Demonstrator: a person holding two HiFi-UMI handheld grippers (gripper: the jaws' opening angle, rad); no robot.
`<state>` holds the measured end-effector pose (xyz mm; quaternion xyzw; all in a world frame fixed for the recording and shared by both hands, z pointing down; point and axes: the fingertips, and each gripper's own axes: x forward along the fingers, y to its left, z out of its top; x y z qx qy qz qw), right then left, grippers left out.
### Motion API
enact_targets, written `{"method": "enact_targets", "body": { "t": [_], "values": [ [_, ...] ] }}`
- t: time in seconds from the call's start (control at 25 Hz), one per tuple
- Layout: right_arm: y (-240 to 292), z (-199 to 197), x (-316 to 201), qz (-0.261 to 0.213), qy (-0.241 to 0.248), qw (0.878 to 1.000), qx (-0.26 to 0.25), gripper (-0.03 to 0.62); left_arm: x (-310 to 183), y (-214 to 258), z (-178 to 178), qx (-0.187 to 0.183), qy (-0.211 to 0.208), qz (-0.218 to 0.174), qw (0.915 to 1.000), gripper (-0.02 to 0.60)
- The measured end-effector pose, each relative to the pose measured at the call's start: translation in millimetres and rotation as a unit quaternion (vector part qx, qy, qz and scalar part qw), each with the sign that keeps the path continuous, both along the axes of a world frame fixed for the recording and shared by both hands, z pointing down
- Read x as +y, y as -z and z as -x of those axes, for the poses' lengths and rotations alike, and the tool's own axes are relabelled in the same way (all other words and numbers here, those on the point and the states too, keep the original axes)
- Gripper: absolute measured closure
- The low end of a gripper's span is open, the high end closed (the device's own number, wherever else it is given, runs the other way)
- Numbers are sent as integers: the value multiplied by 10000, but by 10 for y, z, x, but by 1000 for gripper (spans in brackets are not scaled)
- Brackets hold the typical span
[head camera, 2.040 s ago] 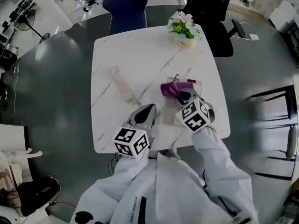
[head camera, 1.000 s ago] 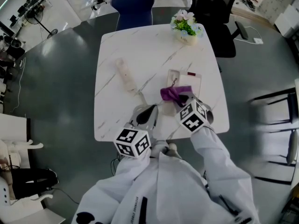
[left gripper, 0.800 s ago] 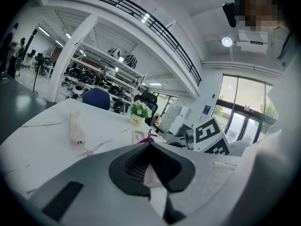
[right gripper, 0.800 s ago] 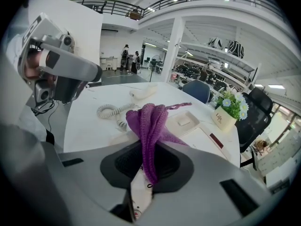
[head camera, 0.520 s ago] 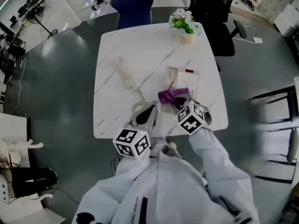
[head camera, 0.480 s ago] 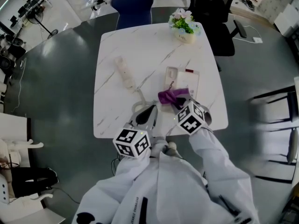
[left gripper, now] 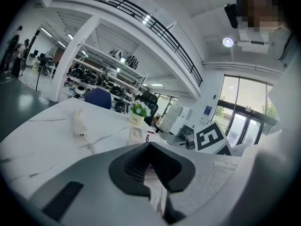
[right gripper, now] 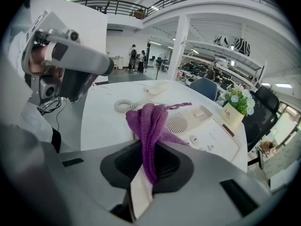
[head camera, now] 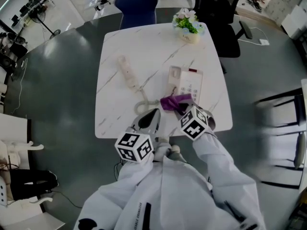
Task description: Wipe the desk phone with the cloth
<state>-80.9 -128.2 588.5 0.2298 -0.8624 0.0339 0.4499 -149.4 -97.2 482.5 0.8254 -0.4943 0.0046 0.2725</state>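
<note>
Holds purple knit cloth (right gripper: 150, 121) in right tool (right gripper: 145, 185), jaws clamped on its bunched lower end, rest sticking up and flopping forward. Hangs it at near edge of desk phone (head camera: 187, 80), touching or just over the base, cannot tell which. From head view, has right tool at front right of white marble surface (head camera: 115, 114), marker cube toward the body, with phone base about mid-surface and keypad on its right half. In right gripper view, shows speaker grille and empty cradle just beyond the cloth. Off the cradle, lying well left of the base: handset (head camera: 125, 71), joined by coiled cord (head camera: 143, 105) that curls between base and left tool (head camera: 149, 119). Holds left tool just beside that cord near front edge, jaws pressed together with nothing between them, pointing across the surface toward the phone. At far edge beyond the phone: small flower pot (head camera: 188, 25). Behind the surface: blue chair (head camera: 136, 4) and black chair (head camera: 218, 13).
</note>
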Motion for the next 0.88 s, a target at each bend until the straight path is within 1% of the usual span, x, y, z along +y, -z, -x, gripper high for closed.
{"method": "enact_targets", "body": {
  "t": [0.64,0.88],
  "values": [
    [-79,-32,321,155,192,9997,31,553,208,11,-76,-8,88,-48,9999,584],
    [-96,-67,452,322,219,9992,-61,553,258,56,-105,-48,123,-79,9999,584]
  ]
}}
